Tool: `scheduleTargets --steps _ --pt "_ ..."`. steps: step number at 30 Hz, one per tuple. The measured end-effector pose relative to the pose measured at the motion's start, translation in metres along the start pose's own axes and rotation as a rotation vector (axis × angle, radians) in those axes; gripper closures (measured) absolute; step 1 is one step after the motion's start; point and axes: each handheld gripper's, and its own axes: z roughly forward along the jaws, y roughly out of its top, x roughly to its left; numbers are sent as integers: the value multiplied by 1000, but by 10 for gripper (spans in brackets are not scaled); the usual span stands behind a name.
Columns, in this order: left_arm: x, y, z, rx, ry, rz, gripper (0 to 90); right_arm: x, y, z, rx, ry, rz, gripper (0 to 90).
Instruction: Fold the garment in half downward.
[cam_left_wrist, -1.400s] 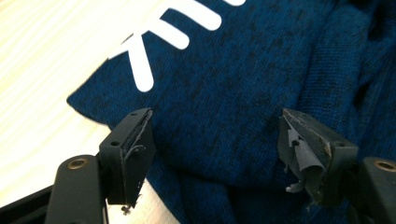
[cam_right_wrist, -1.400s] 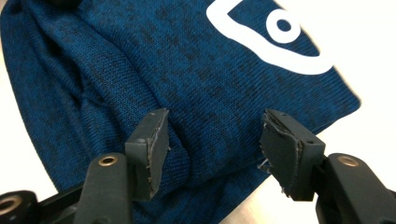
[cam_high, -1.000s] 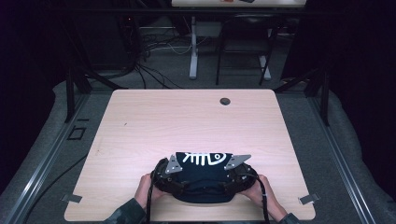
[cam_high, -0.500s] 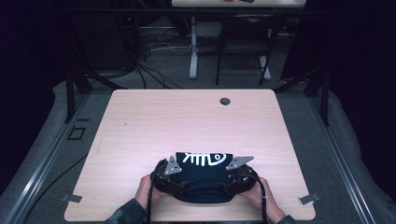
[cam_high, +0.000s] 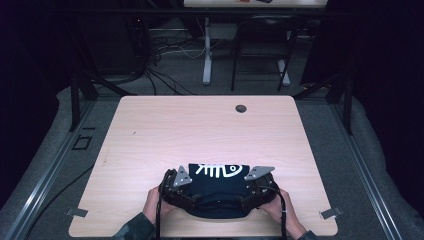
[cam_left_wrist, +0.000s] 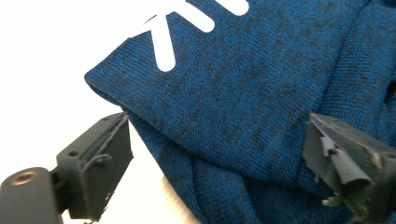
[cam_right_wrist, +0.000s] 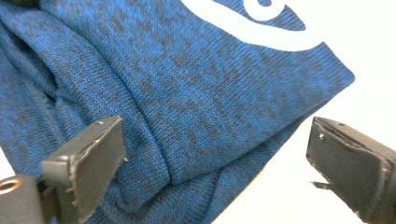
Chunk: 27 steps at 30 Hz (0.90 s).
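With both sets of fingers (cam_left_wrist: 100, 161) spread wide, the folded blue sweater (cam_high: 220, 187) lies between them on the tabletop (cam_high: 200, 130), and closing now I might pinch only its top layer so the fold slumps open.

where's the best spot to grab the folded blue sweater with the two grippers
Probably the sweater's two side edges, near the far corners, each gripper coming in from its own side. The left gripper and right gripper are open and already straddle those layered folds, so closing there should catch every layer. The flat printed top offers no edge to pinch.
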Motion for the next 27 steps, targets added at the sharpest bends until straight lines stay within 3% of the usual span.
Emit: scheduleTargets --steps 8,15,22,27 --pt "10 -2 -23 -35 55 -23 34 -8 -2 -27 -66 -48 31 4" --pt "24 -13 -39 -55 114 -83 19 -23 -17 -52 -105 -121 93 4" --pt "36 -28 -48 -45 168 -135 8 -39 -42 -64 -101 -182 159 7" --pt "43 -42 -45 -3 202 -163 3 -48 -59 -64 -76 -198 207 6"
